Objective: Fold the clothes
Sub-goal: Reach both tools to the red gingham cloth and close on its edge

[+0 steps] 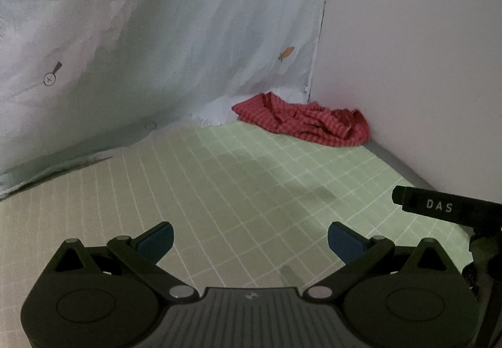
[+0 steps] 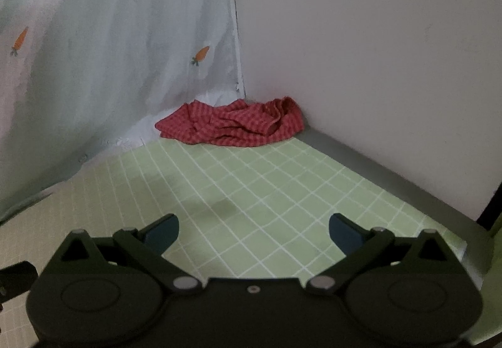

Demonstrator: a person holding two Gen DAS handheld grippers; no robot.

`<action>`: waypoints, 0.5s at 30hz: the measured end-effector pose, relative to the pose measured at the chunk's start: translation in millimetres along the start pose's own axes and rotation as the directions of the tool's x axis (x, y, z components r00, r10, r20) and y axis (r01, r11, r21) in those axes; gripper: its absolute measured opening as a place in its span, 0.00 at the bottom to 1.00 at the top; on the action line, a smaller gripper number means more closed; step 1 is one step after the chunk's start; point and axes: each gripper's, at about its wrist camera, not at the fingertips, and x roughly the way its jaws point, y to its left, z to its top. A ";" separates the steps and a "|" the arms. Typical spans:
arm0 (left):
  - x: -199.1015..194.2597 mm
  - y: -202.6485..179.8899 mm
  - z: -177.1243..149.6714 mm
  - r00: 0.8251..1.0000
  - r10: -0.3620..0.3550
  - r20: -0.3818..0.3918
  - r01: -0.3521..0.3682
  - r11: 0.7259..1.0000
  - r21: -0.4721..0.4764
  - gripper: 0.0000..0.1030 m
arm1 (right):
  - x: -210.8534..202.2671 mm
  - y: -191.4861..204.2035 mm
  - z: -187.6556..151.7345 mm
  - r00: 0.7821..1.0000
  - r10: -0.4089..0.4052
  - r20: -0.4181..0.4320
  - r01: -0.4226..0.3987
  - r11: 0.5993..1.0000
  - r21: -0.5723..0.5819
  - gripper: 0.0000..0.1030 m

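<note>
A crumpled red checked garment [image 1: 309, 121] lies in the far corner of the green gridded mat [image 1: 226, 191], against the wall. It also shows in the right wrist view [image 2: 235, 123]. My left gripper [image 1: 250, 241] is open and empty, low over the mat, well short of the garment. My right gripper [image 2: 253, 233] is open and empty too, also short of the garment. Part of the right gripper's body [image 1: 439, 206] shows at the right edge of the left wrist view.
A pale sheet printed with carrots [image 1: 150, 43] hangs along the left and back. A plain white wall [image 1: 408, 50] closes the right side. The mat's grey edge [image 2: 376, 159] runs along that wall.
</note>
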 end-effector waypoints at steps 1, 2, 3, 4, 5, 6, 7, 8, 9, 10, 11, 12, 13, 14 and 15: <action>5.3 -1.1 2.2 1.000 0.001 -0.009 -0.001 1.000 0.000 1.00 | 3.3 0.0 0.5 1.000 0.003 -0.007 -0.003 1.000 0.000 1.00; 10.7 -2.1 4.5 1.000 0.002 -0.017 -0.002 1.000 0.000 1.00 | 7.6 -0.6 1.7 1.000 0.007 -0.013 -0.007 1.000 -0.002 1.00; 16.0 -3.2 6.7 1.000 0.003 -0.026 -0.003 1.000 0.000 1.00 | 12.3 -1.7 3.2 1.000 0.009 -0.018 -0.009 1.000 -0.004 1.00; 21.3 -4.2 9.0 0.999 0.004 -0.035 -0.004 1.000 0.000 1.00 | 16.9 -2.8 4.8 1.000 0.010 -0.022 -0.010 1.000 -0.006 1.00; 26.6 -5.3 11.2 0.999 0.005 -0.043 -0.005 1.000 0.001 1.00 | 22.4 -4.5 7.0 1.000 0.011 -0.025 -0.011 1.000 -0.009 1.00; 32.0 -6.3 13.5 0.999 0.006 -0.052 -0.006 1.000 0.001 1.00 | 28.2 -6.6 9.8 1.000 0.011 -0.028 -0.011 1.000 -0.013 1.00; 37.4 -7.4 15.8 0.998 0.007 -0.061 -0.007 1.000 0.001 1.00 | 34.8 -9.5 12.8 0.999 0.012 -0.031 -0.012 1.000 -0.017 1.00; 48.7 -7.9 21.4 0.997 0.007 -0.071 -0.008 1.000 -0.002 1.00 | 43.5 -12.5 16.1 0.999 0.009 -0.032 -0.010 1.000 -0.029 1.00; 60.0 -8.5 27.0 0.997 0.008 -0.081 -0.008 1.000 -0.004 1.00 | 53.2 -15.3 19.4 0.999 0.005 -0.032 -0.006 0.999 -0.044 1.00; 71.3 -9.1 32.6 0.996 0.009 -0.091 -0.009 1.000 -0.007 1.00 | 62.8 -18.1 22.8 0.999 0.000 -0.032 -0.002 0.998 -0.059 1.00; 84.6 -10.7 39.4 0.995 0.009 -0.101 -0.010 1.000 -0.009 1.00 | 72.5 -20.9 26.1 0.999 -0.005 -0.031 0.002 0.997 -0.074 1.00; 101.9 -12.7 48.5 0.994 0.013 -0.110 -0.014 1.000 -0.012 1.00 | 83.9 -26.4 30.0 0.999 -0.011 -0.031 0.008 0.996 -0.087 1.00; 117.7 -14.1 56.7 0.993 0.016 -0.116 -0.017 1.000 -0.014 1.00 | 95.9 -34.7 34.1 0.999 -0.014 -0.031 0.011 0.996 -0.091 1.00; 133.1 -15.6 64.4 0.993 0.017 -0.121 -0.019 1.000 -0.015 1.00 | 110.2 -45.4 38.9 0.999 -0.013 -0.034 0.010 0.996 -0.084 1.00; 151.2 -18.9 73.2 0.992 0.019 -0.127 -0.021 1.000 -0.015 1.00 | 125.3 -57.3 43.9 0.999 -0.010 -0.038 0.007 0.997 -0.073 1.00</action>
